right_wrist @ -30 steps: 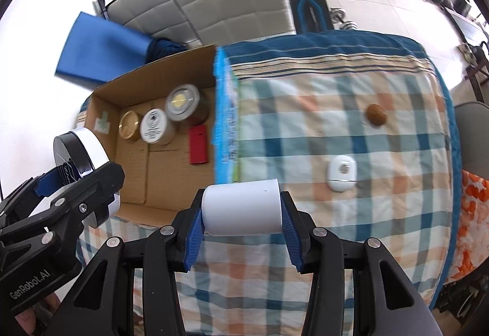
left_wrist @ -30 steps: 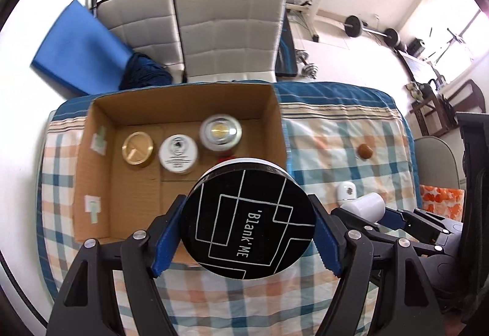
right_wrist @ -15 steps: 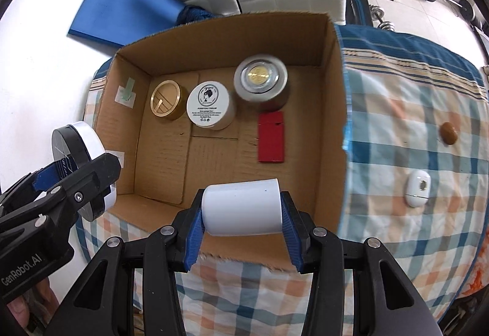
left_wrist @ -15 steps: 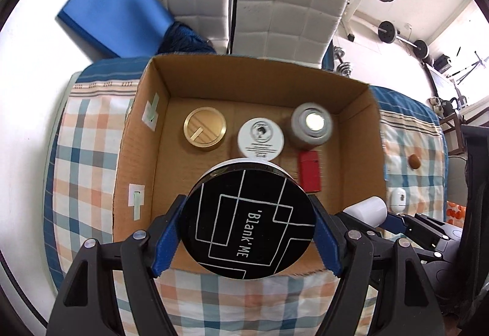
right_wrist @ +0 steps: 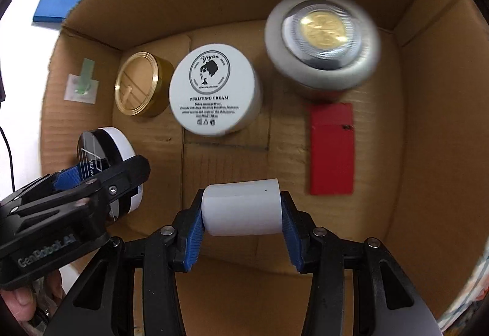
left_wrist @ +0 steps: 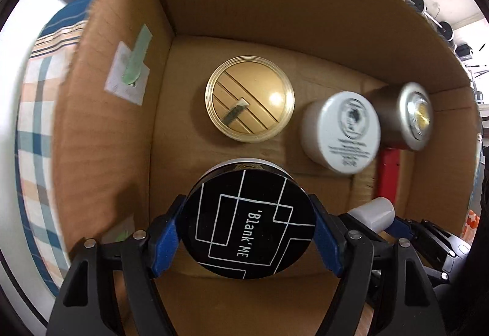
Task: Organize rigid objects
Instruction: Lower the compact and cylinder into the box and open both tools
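Note:
My left gripper (left_wrist: 249,227) is shut on a round black-lidded jar (left_wrist: 249,221) marked with white lines, held low inside the cardboard box (left_wrist: 116,110) near its left wall. My right gripper (right_wrist: 241,212) is shut on a plain white cylinder (right_wrist: 241,207), also down inside the box (right_wrist: 428,122). The left gripper (right_wrist: 91,180) with its jar (right_wrist: 119,146) shows at the left of the right wrist view. The white cylinder (left_wrist: 373,213) shows at the right of the left wrist view.
On the box floor stand a gold-lidded jar (left_wrist: 249,107), a white cream jar (right_wrist: 214,91) and a grey jar with a gold centre (right_wrist: 321,42). A flat red piece (right_wrist: 331,149) lies under the grey jar. Checked cloth (left_wrist: 33,110) surrounds the box.
Both grippers have come down from above the table into the box, each keeping its hold. The box and its jars now fill both views.

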The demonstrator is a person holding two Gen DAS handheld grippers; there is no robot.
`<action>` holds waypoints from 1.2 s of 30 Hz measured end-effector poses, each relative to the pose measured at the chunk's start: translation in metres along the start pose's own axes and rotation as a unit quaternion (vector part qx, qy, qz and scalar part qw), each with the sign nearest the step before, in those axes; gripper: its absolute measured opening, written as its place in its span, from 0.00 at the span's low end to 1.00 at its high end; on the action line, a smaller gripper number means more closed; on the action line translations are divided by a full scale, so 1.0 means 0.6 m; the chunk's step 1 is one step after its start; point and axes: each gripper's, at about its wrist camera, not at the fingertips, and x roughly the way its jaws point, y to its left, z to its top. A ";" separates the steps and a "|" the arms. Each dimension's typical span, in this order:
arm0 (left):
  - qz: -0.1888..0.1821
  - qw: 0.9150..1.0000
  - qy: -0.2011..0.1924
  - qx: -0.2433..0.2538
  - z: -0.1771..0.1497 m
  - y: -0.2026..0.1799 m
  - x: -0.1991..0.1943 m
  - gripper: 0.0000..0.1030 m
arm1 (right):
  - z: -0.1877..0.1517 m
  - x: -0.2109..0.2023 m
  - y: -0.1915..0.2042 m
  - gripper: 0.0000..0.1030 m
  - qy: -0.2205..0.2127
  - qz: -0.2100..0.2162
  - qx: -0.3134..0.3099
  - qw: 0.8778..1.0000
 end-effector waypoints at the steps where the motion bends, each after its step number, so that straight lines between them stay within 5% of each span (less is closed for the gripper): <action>1: 0.003 1.000 0.004 0.000 0.005 0.001 0.006 0.72 | 0.006 0.008 0.002 0.46 0.002 -0.002 0.001 1.000; 20: 0.006 1.000 0.017 0.010 0.031 0.005 0.022 0.73 | 0.076 0.044 0.031 0.47 0.003 -0.039 0.012 0.999; 27: -0.001 1.000 0.030 -0.003 0.035 0.017 0.019 0.73 | 0.062 0.052 0.046 0.48 0.011 -0.051 0.011 0.999; 32: -0.004 1.000 0.023 -0.009 0.026 0.017 -0.009 0.79 | 0.039 0.039 0.026 0.67 0.015 -0.054 0.021 0.998; 36: -0.009 1.000 0.012 -0.013 0.014 0.012 -0.037 0.84 | 0.024 0.026 0.017 0.73 0.014 -0.053 0.026 0.998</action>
